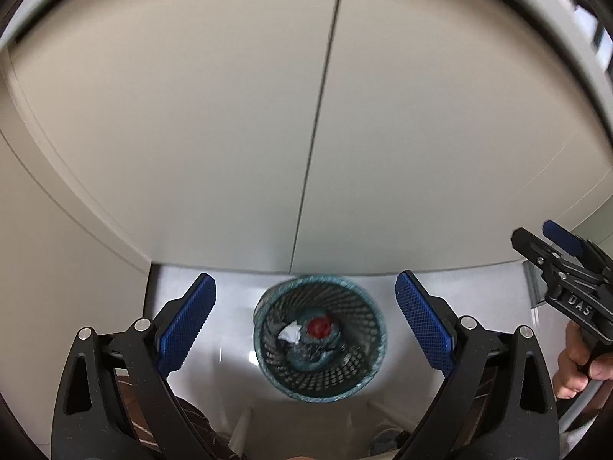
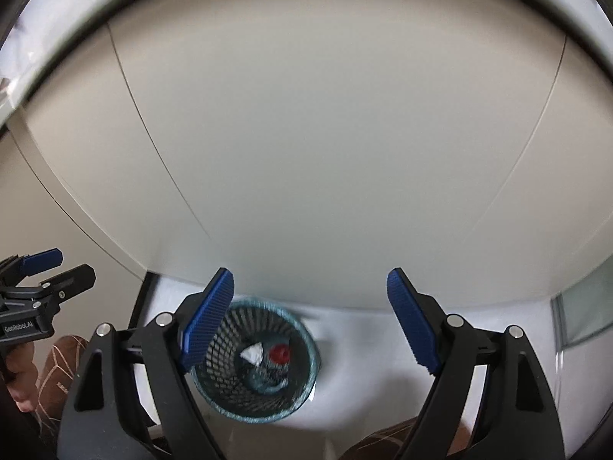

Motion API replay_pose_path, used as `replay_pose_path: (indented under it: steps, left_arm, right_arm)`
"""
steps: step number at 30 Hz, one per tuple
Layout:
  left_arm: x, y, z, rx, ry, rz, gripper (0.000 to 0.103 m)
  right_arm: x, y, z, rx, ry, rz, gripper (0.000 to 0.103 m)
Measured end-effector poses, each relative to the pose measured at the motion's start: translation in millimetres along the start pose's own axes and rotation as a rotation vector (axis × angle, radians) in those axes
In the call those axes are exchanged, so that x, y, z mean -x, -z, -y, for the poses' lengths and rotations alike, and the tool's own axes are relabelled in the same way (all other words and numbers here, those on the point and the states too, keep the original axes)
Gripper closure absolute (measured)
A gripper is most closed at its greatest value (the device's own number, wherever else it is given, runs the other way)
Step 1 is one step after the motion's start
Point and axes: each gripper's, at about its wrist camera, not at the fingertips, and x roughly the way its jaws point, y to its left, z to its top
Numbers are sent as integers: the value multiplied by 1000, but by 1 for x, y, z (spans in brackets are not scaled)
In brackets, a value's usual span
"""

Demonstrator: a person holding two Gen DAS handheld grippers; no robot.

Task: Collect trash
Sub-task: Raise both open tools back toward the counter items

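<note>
A round black wire-mesh wastebasket [image 1: 320, 335] stands on the pale floor [image 1: 459, 306] below and between the left gripper's [image 1: 306, 326] blue pads, near the foot of a beige panelled wall [image 1: 230, 134] beyond them. A crumpled white paper [image 1: 290, 332] and a red round piece [image 1: 320, 326] lie inside it. The right gripper [image 1: 536, 241] hangs off to the right.

bin [image 1: 356, 368]: black wire mesh | floor [image 1: 479, 306]: glossy white
</note>
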Motion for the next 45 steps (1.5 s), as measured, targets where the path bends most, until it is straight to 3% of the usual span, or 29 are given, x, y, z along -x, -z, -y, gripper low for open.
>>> replay_pose_path:
  steps: [15, 19, 23, 35, 45]
  left_arm:
    - [150, -105, 31, -24, -94, 224, 10]
    - [177, -140, 36, -37, -129, 275, 9]
    - [190, -181, 40, -29, -132, 278, 9]
    - [162, -282, 44, 8, -148, 207, 8]
    - [102, -330, 49, 13, -177, 104, 8]
  right_arm:
    - [142, -116, 11, 42, -53, 248, 24]
    - [160, -148, 12, 50, -80, 274, 24]
    - [164, -193, 13, 76, -70, 276, 24]
    - [126, -293, 35, 93, -6, 192, 24]
    - [65, -341, 49, 76, 20, 93, 24]
